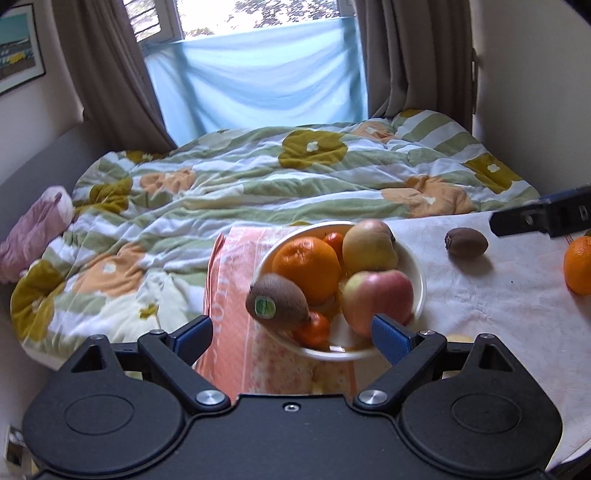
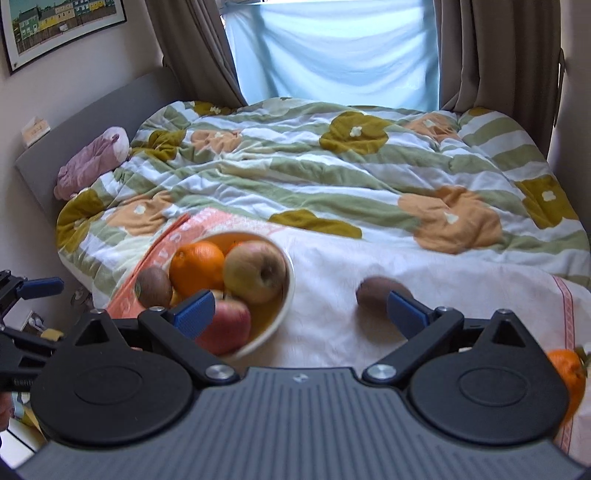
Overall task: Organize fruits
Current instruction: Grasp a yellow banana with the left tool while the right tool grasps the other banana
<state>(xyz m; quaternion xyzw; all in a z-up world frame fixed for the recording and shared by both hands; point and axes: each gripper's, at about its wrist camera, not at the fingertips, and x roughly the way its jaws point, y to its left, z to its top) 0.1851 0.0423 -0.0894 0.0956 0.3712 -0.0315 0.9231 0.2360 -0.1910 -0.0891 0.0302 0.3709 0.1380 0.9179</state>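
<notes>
Left wrist view looks down over a white bowl heaped with fruit: a large orange, a yellowish apple, a red-and-yellow apple, a kiwi with a green sticker perched on the near-left rim, and small mandarins tucked between them. The left hand-held gripper hangs above the bowl's near edge with its blue fingers spread wide and nothing between them. The bowl stands on a bench whose white cloth meets an orange patterned cloth on the left. To the right of the bowl a second kiwi lies alone on the white cloth, well apart from the bowl, and farther right another orange sits at the frame's edge. Part of the other tool reaches in above that orange.

From the right wrist view, the right hand-held gripper is likewise wide open and empty; its left finger overlaps the bowl in the picture, and its right finger partly covers the loose kiwi on the cloth. An orange shows at the lower right edge. Beyond the bench lies a bed with a floral striped duvet, a pink bundle near its headboard, brown curtains and a framed picture on the wall.
</notes>
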